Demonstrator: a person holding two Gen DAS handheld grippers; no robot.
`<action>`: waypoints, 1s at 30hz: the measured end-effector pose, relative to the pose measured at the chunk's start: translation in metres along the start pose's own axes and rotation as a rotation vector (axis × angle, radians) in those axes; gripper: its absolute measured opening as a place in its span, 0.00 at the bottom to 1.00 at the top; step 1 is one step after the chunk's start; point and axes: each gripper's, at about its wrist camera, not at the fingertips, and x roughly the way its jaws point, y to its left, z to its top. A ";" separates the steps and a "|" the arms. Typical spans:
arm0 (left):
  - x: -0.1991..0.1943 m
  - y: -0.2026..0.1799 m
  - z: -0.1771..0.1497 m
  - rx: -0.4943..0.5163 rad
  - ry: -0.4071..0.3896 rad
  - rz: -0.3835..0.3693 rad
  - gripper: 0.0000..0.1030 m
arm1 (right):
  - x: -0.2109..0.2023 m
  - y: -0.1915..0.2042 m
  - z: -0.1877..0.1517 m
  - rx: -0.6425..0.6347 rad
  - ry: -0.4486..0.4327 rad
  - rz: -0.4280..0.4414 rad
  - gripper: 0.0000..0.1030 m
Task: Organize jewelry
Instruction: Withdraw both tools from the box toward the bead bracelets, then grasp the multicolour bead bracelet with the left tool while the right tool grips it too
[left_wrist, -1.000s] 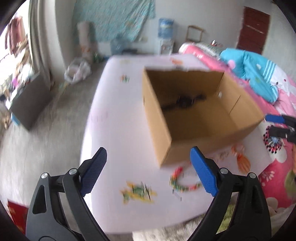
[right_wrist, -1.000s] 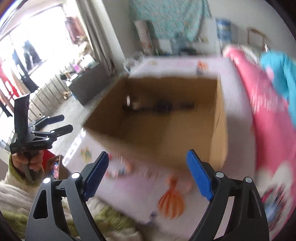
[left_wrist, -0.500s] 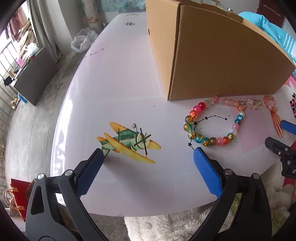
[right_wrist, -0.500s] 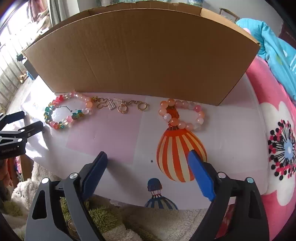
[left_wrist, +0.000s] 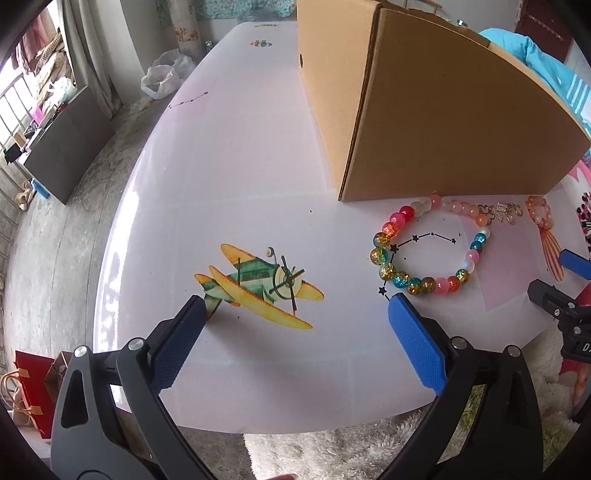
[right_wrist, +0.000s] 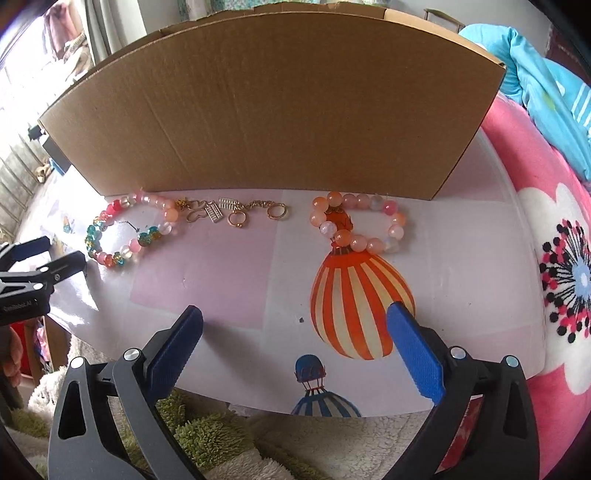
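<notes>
Both claws are seen spread wide with nothing between the blue pads: the left claw (left_wrist: 295, 306) is held over a printed aeroplane on the tabletop (left_wrist: 229, 177), and the jaws of the right claw (right_wrist: 295, 317) are opening above a printed balloon. The jewelry is laid in a row along the near wall of the cardboard box (right_wrist: 273, 107): a multicoloured bead bracelet (left_wrist: 428, 251) at the left, a gold chain with rings (right_wrist: 232, 212) in the middle, and a pink-orange bead bracelet (right_wrist: 360, 225) at the right, all just beside or touching the wall. Trouble is judged likeliest at the pickup. Round beads could be squeezed out sideways by the flat pads and rolled off the smooth surface. The thin chain, lying flat, could be missed or only partly caught, so that a ring is dragged loose. The box wall could also be bumped, since the pieces sit so close against it.
</notes>
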 end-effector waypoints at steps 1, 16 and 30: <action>0.000 0.000 -0.001 0.004 -0.004 0.001 0.93 | -0.001 -0.004 -0.001 0.012 -0.005 0.018 0.94; -0.020 -0.002 0.019 0.034 -0.167 -0.139 0.73 | -0.038 0.012 0.024 -0.072 -0.150 0.322 0.83; 0.001 -0.010 0.026 0.112 -0.090 -0.244 0.36 | 0.023 0.038 0.048 0.074 0.022 0.444 0.32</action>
